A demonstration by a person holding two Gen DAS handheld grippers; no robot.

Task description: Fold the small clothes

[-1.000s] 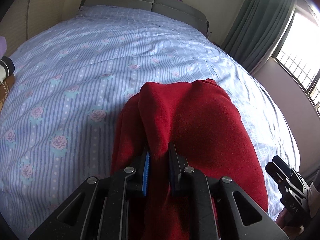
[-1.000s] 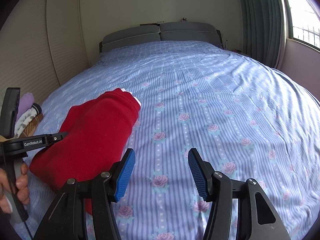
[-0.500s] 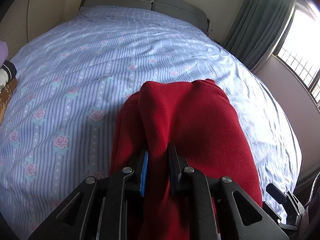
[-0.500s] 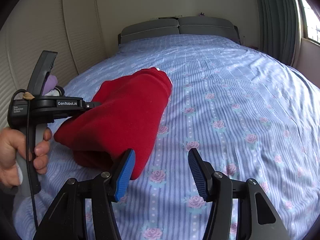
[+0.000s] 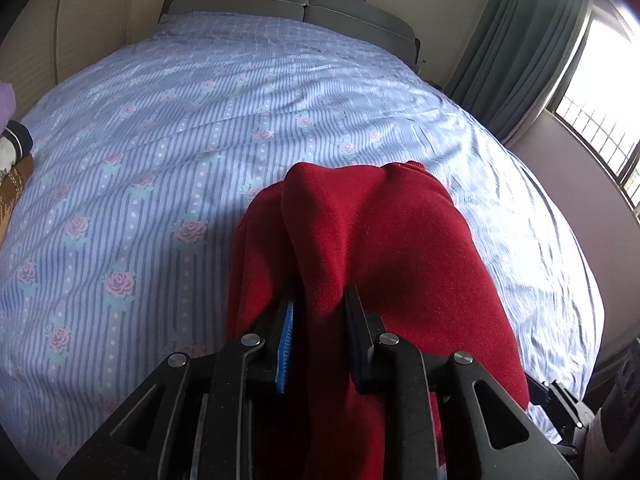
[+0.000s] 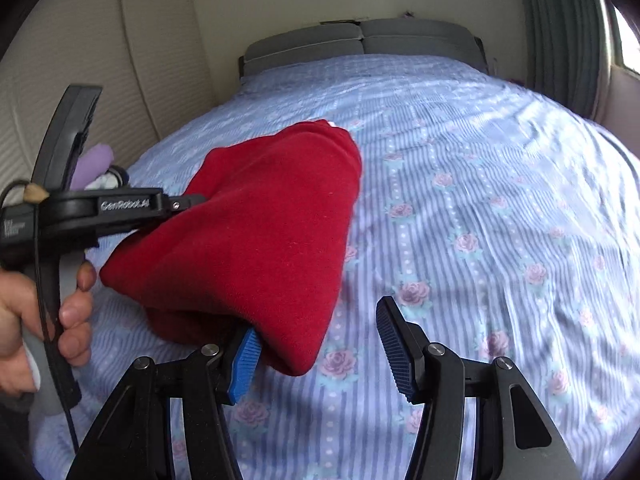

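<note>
We see the left gripper (image 5: 320, 332) w/ jaws opening, a fold of red garment (image 5: 360, 248) between them; garment lies on the floral striped bedsheet (image 5: 160, 168).

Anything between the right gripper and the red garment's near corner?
Nothing visible. The right gripper is open with the red garment's near corner already just in front of its fingers. The left gripper is opening, with a fold of the fabric between its fingers.
</note>
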